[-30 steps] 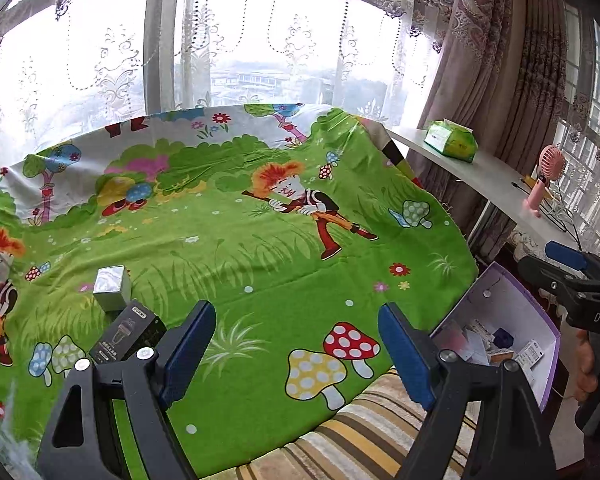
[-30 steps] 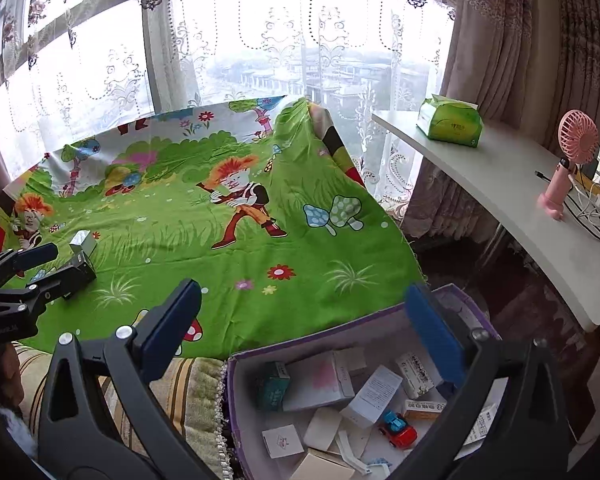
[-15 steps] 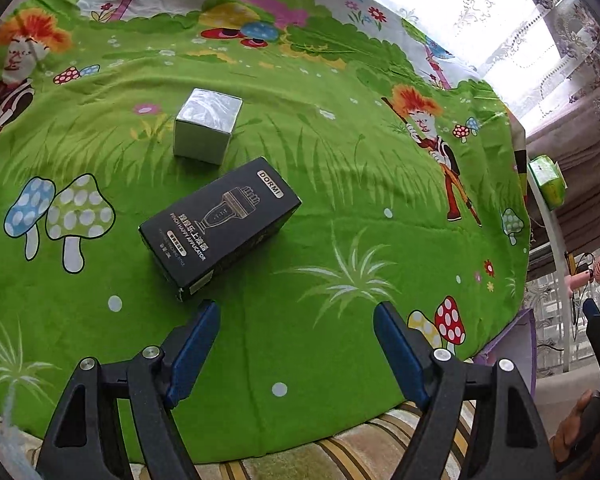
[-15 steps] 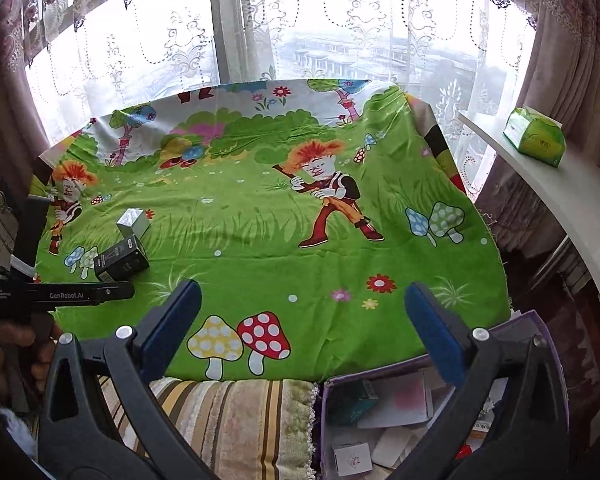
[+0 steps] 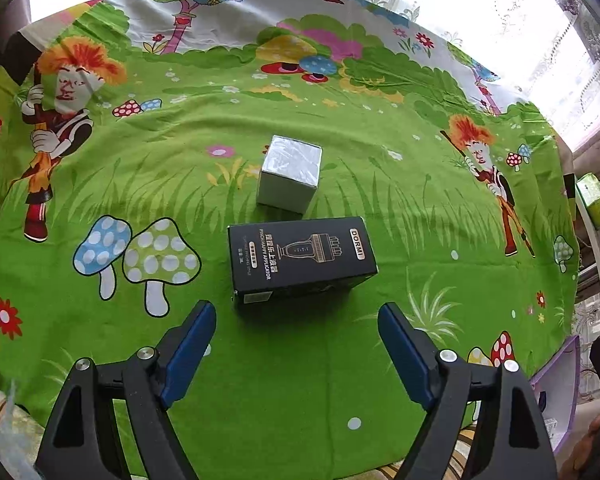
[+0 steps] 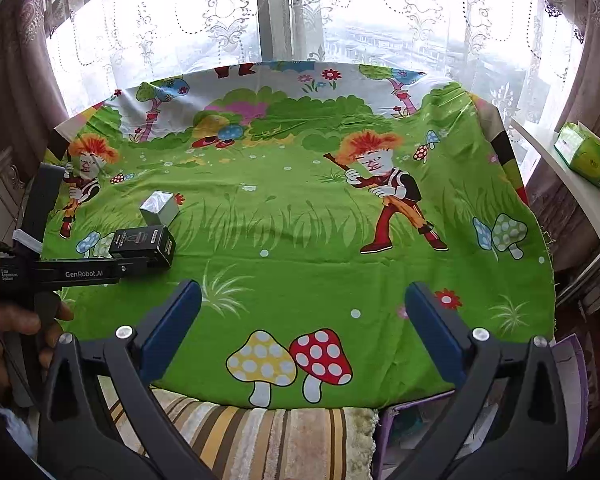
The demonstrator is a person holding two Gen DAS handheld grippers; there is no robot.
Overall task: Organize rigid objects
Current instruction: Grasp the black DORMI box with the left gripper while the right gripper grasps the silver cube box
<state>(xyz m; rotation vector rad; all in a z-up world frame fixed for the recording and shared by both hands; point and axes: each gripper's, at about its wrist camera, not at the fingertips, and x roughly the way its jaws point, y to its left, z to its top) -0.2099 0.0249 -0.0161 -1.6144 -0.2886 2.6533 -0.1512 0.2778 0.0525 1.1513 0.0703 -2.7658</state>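
the black box printed "dormi" lies flat on the green cartoon cloth that covers the tabletop, toward its left side and closer to the near edge than the far one. the silver box stands just behind it, apart by a narrow strip of cloth; the glare on its top hides any print.

the left hand-held gripper hangs over the cloth just short of the black box, its jaws spreading wider and nothing between them, the blue pads clear of the carton. from the right wrist view its black body crosses in front of the near side of the black box, so that side is hidden there, and the hand holding it is cut off by the left border.

the right hand-held gripper is released and empty over the near edge of the tabletop. at the near right corner a purple bin sits beside the tabletop, mostly hidden behind the gripper's arm and the frame edge; its contents cannot be made out. a green pack rests on the white ledge at the right, partly cropped.
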